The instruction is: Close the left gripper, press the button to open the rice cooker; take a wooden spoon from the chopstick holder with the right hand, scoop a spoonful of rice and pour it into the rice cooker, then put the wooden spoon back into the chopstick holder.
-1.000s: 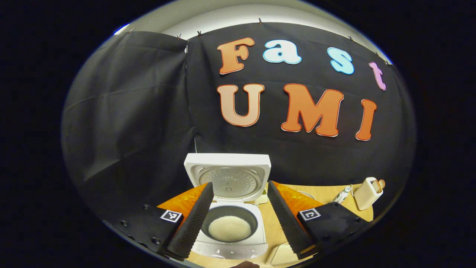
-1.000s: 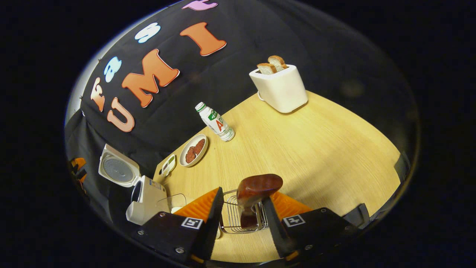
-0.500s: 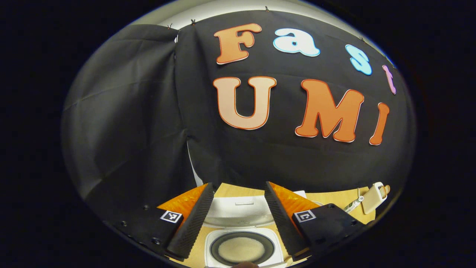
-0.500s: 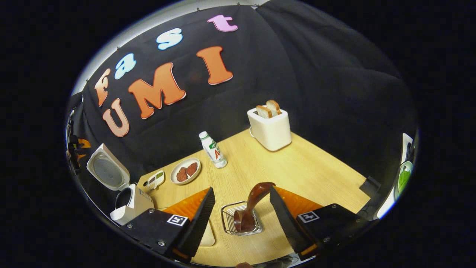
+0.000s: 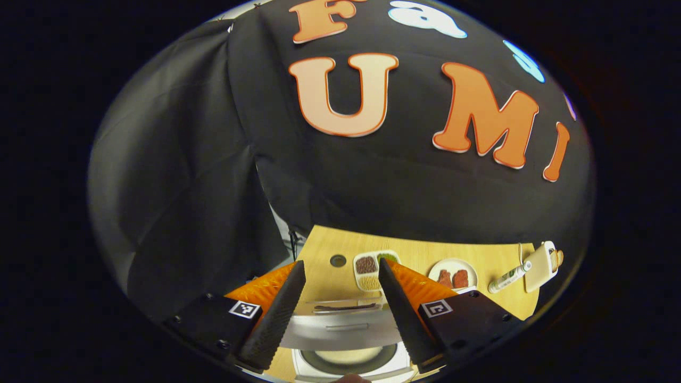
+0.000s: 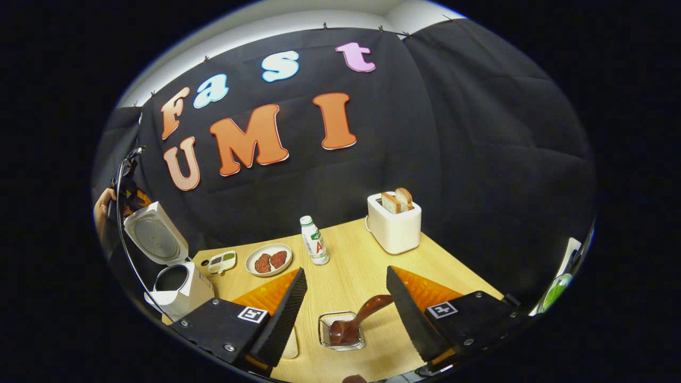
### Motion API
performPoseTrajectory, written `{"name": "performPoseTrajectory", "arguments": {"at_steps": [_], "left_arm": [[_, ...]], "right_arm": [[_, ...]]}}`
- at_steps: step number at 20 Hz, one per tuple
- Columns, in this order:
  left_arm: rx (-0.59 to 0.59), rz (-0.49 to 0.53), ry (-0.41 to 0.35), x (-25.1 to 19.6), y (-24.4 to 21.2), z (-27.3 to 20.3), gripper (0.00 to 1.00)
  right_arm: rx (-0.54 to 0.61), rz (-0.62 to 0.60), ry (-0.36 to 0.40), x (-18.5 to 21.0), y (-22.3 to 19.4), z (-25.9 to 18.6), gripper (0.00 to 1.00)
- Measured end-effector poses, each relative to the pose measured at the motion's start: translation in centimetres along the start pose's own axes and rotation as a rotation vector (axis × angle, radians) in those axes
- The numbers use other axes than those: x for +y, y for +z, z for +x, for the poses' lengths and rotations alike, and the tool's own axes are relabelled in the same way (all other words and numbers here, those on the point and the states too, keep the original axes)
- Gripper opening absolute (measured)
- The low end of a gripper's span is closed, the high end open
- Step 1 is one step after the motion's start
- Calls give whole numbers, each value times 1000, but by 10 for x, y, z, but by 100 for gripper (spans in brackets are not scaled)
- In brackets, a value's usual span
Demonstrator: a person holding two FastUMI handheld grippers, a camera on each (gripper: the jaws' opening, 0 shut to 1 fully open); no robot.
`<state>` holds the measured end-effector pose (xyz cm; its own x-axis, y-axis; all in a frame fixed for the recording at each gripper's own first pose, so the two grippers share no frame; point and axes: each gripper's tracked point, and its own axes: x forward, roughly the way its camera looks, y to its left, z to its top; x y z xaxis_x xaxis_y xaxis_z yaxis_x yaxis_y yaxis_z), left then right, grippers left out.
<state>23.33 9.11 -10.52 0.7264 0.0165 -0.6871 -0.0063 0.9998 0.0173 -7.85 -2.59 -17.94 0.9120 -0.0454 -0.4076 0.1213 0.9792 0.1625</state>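
Jaws of our right gripper (image 6: 345, 311) stand spread apart with nothing between them, low in the right gripper view. Between their tips, farther off on the tabletop (image 6: 441, 268), sits the wire chopstick holder (image 6: 340, 331), and the wooden spoon (image 6: 357, 320) leans in it, bowl up and tilted toward the right jaw without touching it. At the lower left of that view we see the rice cooker (image 6: 178, 290) with its lid (image 6: 154, 240) raised; behind the lid, at the left edge, a hand (image 6: 100, 208) holds the other gripper. Along the back of the tabletop stand a small divided dish (image 6: 222, 261), a plate (image 6: 268, 259) of brown pieces, a bottle (image 6: 314, 240) and a toaster (image 6: 394, 226) with bread (image 6: 397, 200) in it.

In the left gripper view our left gripper (image 5: 340, 311) also has its jaws spread and empty. Below them, at the bottom centre, lies the open cooker's pot with rice (image 5: 348, 356) in it, the lid's edge just above.
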Motion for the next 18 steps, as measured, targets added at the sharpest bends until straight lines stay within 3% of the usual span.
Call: {"name": "performPoseTrajectory", "arguments": {"at_steps": [2, 6, 13, 18], "left_arm": [[126, -43, -8, -6, -36, -1, 95], [228, -86, -37, -5, -72, -15, 94], [459, -47, -7, -8, -157, -22, 96], [601, -95, -14, -13, -214, -6, 99]], "right_arm": [[-11, -45, 8, 1, 5, 5, 94], [1, -73, 54, 8, 4, 13, 94], [16, -104, 105, 15, -1, 27, 94], [22, -127, 138, 23, 2, 33, 95]]}}
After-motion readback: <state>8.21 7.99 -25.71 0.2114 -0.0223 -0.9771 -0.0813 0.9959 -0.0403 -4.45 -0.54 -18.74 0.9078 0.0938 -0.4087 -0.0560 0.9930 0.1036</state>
